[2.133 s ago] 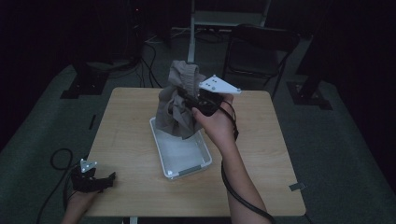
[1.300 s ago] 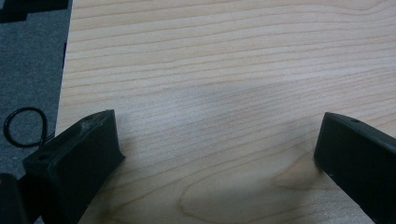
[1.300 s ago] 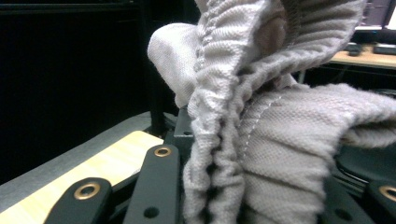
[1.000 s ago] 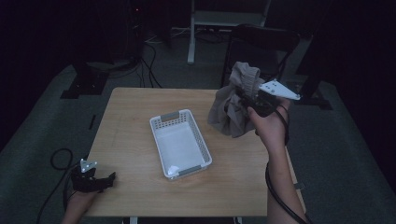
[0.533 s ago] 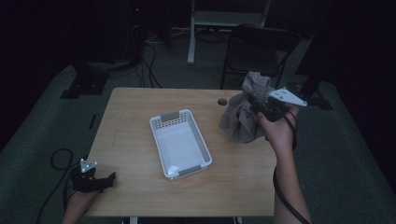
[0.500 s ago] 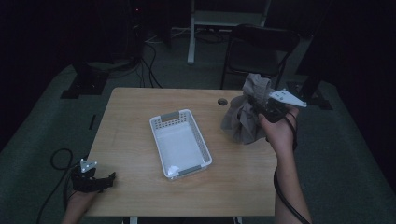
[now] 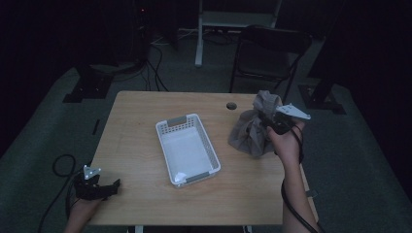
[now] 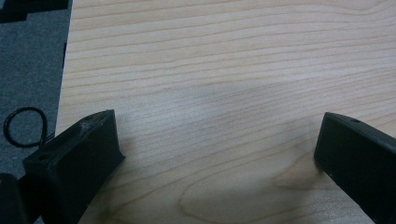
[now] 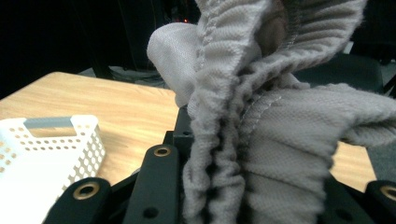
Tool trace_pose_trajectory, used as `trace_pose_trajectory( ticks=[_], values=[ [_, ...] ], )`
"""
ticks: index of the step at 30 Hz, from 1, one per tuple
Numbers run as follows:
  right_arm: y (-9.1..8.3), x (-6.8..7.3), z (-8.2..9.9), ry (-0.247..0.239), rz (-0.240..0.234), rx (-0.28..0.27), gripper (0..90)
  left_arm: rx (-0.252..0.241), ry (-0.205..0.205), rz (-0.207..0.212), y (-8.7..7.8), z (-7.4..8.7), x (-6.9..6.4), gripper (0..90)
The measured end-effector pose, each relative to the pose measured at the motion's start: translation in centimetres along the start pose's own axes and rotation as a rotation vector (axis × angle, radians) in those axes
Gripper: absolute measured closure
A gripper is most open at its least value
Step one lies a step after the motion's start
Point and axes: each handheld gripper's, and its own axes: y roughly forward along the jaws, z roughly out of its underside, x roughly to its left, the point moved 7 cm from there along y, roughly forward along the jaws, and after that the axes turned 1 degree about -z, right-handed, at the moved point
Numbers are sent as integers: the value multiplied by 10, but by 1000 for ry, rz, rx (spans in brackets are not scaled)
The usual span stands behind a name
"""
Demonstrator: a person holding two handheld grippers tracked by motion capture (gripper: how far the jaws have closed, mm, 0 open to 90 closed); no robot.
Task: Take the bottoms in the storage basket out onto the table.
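Note:
A bunched grey cloth (image 7: 252,131) hangs down to the right part of the wooden table (image 7: 145,121), its lower folds at the tabletop. My right gripper (image 7: 268,122) is shut on the cloth's upper folds; in the right gripper view the gathered grey cloth (image 9: 261,140) is pinched between the black jaws and hides their tips. A white perforated basket (image 7: 187,148) sits empty at the table's middle, left of the cloth. My left gripper (image 7: 112,187) rests at the table's near left corner, its jaws wide apart over bare wood (image 8: 219,126) with nothing between them.
A round cable hole (image 7: 231,105) lies in the table's far edge beside the cloth. A dark folding chair (image 7: 269,53) stands behind the table. Cables (image 7: 60,162) lie on the grey floor at the left. The white basket's corner (image 9: 51,140) is at the left of the right gripper view.
My right gripper has carried the cloth from above the basket to the right and lowered it to the table's right side. The left gripper has stayed where it was.

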Motion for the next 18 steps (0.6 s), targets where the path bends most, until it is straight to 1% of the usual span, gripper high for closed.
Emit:
trace_pose_trajectory(
  ticks=[1,3,6,7,8,9,15,18],
  values=[
    [5,-2,9,11,3,14,704,0,0,0,0,0,0,8],
    [9,-5,17,25,7,19,704,0,0,0,0,0,0,8],
    [11,-6,21,36,4,22,703,0,0,0,0,0,0,8],
    [13,-7,25,44,2,27,703,0,0,0,0,0,0,8],
    [18,-8,34,52,7,45,701,0,0,0,0,0,0,8],
    [20,-9,37,55,8,50,701,0,0,0,0,0,0,8],
    [27,-10,52,73,6,71,699,0,0,0,0,0,0,8],
    [31,-11,61,82,12,84,698,0,0,0,0,0,0,8]
  ],
)
